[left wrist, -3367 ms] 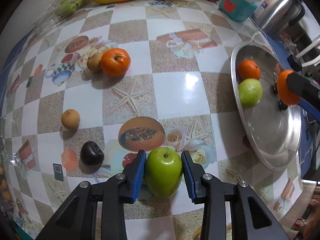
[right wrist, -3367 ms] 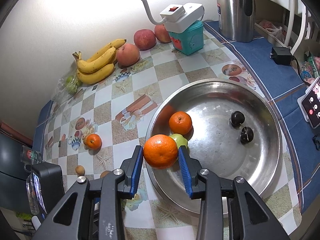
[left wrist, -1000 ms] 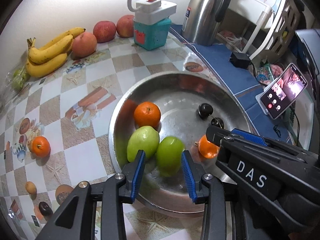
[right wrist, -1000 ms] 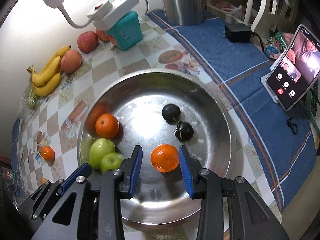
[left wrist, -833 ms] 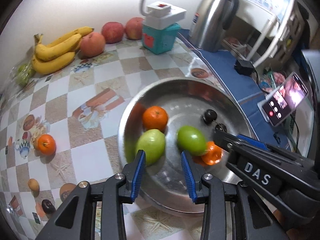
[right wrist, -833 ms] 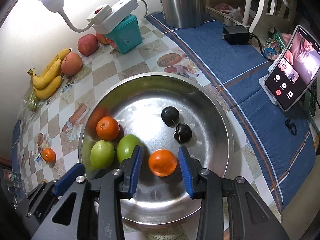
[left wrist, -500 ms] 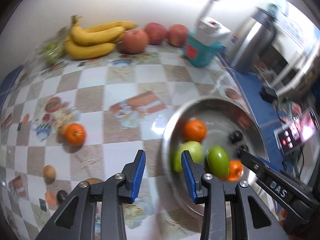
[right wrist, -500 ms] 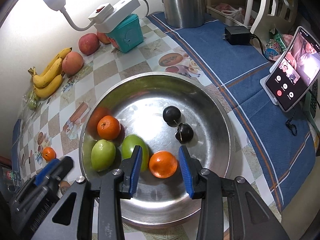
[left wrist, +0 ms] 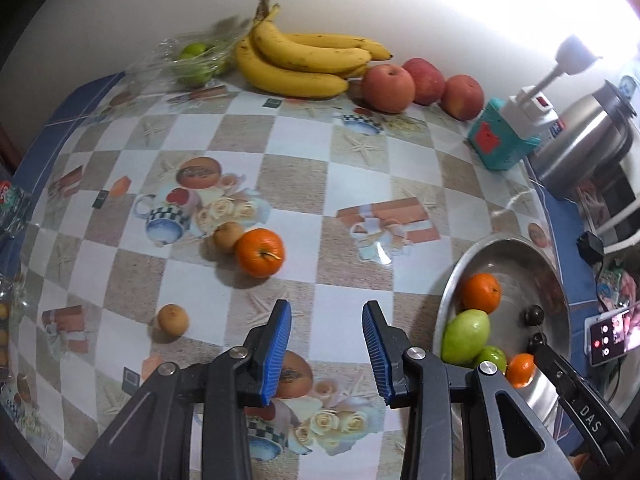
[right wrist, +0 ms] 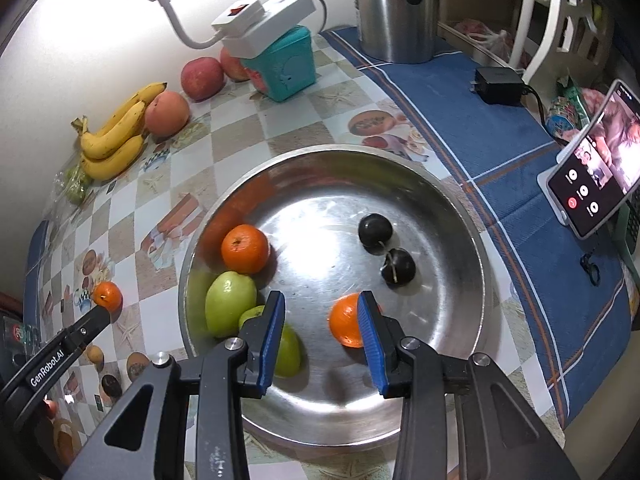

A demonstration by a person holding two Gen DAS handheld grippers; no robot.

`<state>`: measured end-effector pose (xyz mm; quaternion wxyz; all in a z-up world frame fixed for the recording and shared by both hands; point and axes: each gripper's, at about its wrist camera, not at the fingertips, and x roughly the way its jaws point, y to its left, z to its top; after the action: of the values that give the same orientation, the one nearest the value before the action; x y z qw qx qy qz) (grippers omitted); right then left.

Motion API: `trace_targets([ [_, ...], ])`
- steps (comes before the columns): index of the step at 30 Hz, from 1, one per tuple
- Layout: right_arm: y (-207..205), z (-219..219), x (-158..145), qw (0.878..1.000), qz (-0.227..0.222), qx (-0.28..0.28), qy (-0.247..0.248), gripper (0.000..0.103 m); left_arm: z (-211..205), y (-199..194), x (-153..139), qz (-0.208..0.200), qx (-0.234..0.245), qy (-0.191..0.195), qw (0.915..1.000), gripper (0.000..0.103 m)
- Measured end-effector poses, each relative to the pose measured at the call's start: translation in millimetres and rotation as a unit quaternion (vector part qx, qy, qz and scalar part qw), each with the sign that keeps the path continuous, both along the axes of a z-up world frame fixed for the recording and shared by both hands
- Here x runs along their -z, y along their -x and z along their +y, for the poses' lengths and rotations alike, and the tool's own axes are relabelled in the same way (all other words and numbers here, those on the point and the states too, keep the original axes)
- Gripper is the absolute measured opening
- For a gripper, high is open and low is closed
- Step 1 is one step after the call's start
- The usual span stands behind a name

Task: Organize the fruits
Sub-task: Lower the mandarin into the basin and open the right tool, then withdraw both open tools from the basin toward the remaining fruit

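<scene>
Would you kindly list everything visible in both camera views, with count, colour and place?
bowl: one, steel, on the table
oranges in bowl: two, orange
green fruits in bowl: two, green
dark fruits: two, near-black, in bowl
loose orange: one, on checked cloth
small brown fruits: two, on cloth
bananas: one bunch, yellow, by wall
apples: three, red, by wall
box: one, teal
kettle: one, steel
phone: one, on blue cloth
left gripper: open, empty
right gripper: open, over bowl
</scene>
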<state>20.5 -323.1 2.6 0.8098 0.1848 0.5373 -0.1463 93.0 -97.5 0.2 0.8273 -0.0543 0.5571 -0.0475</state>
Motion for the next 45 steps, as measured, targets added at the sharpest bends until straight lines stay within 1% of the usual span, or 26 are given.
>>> trace_targets([
  [1,0,1,0,1.000,0.000,-0.002,0.001,0.038,1,0,0,0.001,-0.002,0.000,1.0000,0.041],
  [2,-1,2,0,1.000,0.001,-0.003,0.001,0.038,3,0,1,0.002,-0.004,-0.001,1.0000,0.046],
  [3,-1,3,0,1.000,0.001,-0.004,0.001,0.038,3,1,1,0.003,-0.005,-0.001,1.0000,0.054],
  [4,-2,3,1,1.000,0.003,-0.005,0.002,0.041,4,0,2,0.006,-0.007,-0.003,1.0000,0.059],
  [5,-2,4,2,1.000,0.006,-0.006,0.003,0.050,4,0,3,0.007,-0.009,-0.004,0.9999,0.066],
  [6,-3,4,3,1.000,0.008,-0.007,0.004,0.054,5,0,4,0.010,-0.012,-0.007,0.9999,0.070],
  [7,-3,4,5,1.000,0.011,-0.007,0.004,0.060,5,0,5,0.012,-0.013,-0.009,0.9998,0.071],
  [10,-4,4,7,1.000,0.013,-0.007,0.003,0.062,6,-1,9,0.018,-0.015,-0.020,0.9995,0.075],
  [11,-4,4,7,1.000,0.013,-0.007,0.005,0.066,6,-1,10,0.020,-0.016,-0.024,0.9994,0.078],
  [13,-4,4,7,1.000,0.013,-0.007,0.007,0.071,7,-1,13,0.023,-0.019,-0.029,0.9992,0.083],
  [16,-4,3,7,1.000,0.011,-0.006,0.007,0.072,9,-1,15,0.021,-0.024,-0.034,0.9989,0.089],
  [18,-4,3,7,1.000,0.011,-0.004,0.008,0.077,11,-1,15,0.018,-0.027,-0.040,0.9987,0.099],
  [19,-4,3,7,1.000,0.011,-0.004,0.009,0.080,12,-1,15,0.016,-0.028,-0.042,0.9986,0.100],
  [22,-4,2,7,1.000,0.008,-0.003,0.010,0.082,14,-2,15,0.011,-0.030,-0.048,0.9984,0.102],
  [24,-4,2,6,1.000,0.006,-0.002,0.011,0.085,15,-2,14,0.010,-0.030,-0.050,0.9982,0.103],
  [26,-3,2,5,1.000,0.001,0.000,0.014,0.090,17,-2,14,0.009,-0.031,-0.051,0.9982,0.103],
  [27,-2,1,5,1.000,-0.003,0.002,0.014,0.091,17,-2,14,0.009,-0.031,-0.051,0.9982,0.103],
  [30,-2,1,2,1.000,-0.013,0.007,0.014,0.092,19,-2,13,0.005,-0.030,-0.055,0.9980,0.103],
  [34,-3,4,2,1.000,-0.012,0.002,0.022,0.092,22,-2,10,-0.001,-0.028,-0.063,0.9976,0.103],
  [39,-5,10,1,1.000,-0.020,-0.003,0.019,0.092,26,-2,6,-0.009,-0.020,-0.070,0.9973,0.103],
  [45,-8,20,-2,0.999,-0.029,-0.013,0.014,0.092,33,1,-6,-0.033,-0.011,-0.083,0.9960,0.103],
])
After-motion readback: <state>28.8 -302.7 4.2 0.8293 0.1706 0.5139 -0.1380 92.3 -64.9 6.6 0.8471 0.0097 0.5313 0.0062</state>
